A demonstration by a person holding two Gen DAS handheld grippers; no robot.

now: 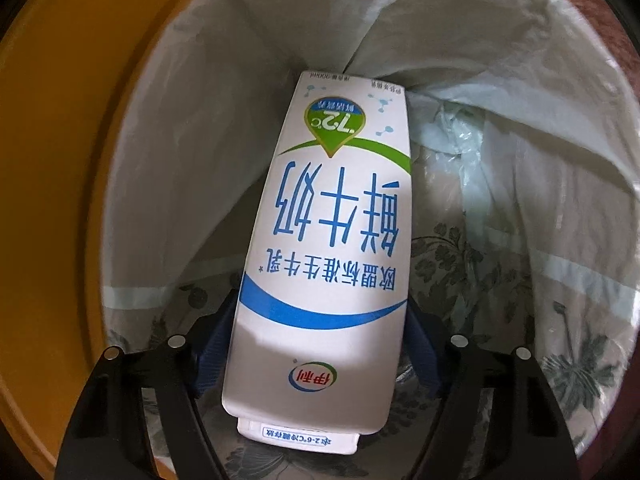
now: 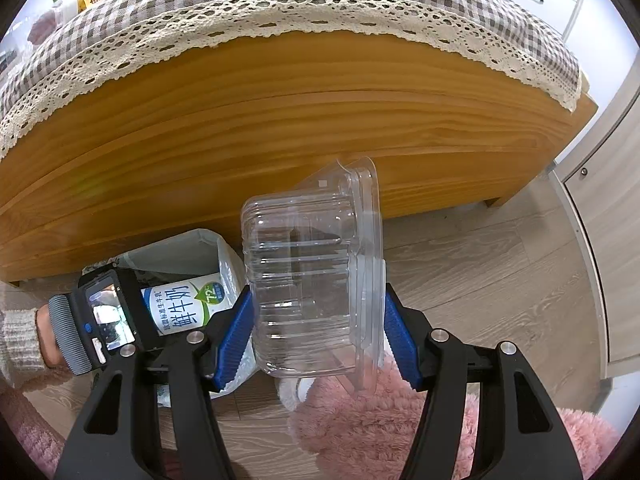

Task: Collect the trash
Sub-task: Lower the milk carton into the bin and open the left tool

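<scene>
While a wooden desk draped in a checked, lace-edged cloth fills the background, a person clearing household trash works at the lined trash bin standing on the floor just in front of it. The white liner bag is folded out over the bin's rim, so the mouth stays open to receive waste. Over that mouth the left tool points a milk carton steeply downward, its base well inside the liner; the carton sits between the blue pads, though whether they press on it cannot be told from here, and it looks about to be dropped. Beside the bin, above a pink fluffy rug, the right tool clamps an empty clear plastic clamshell container, apparently waiting its turn.
</scene>
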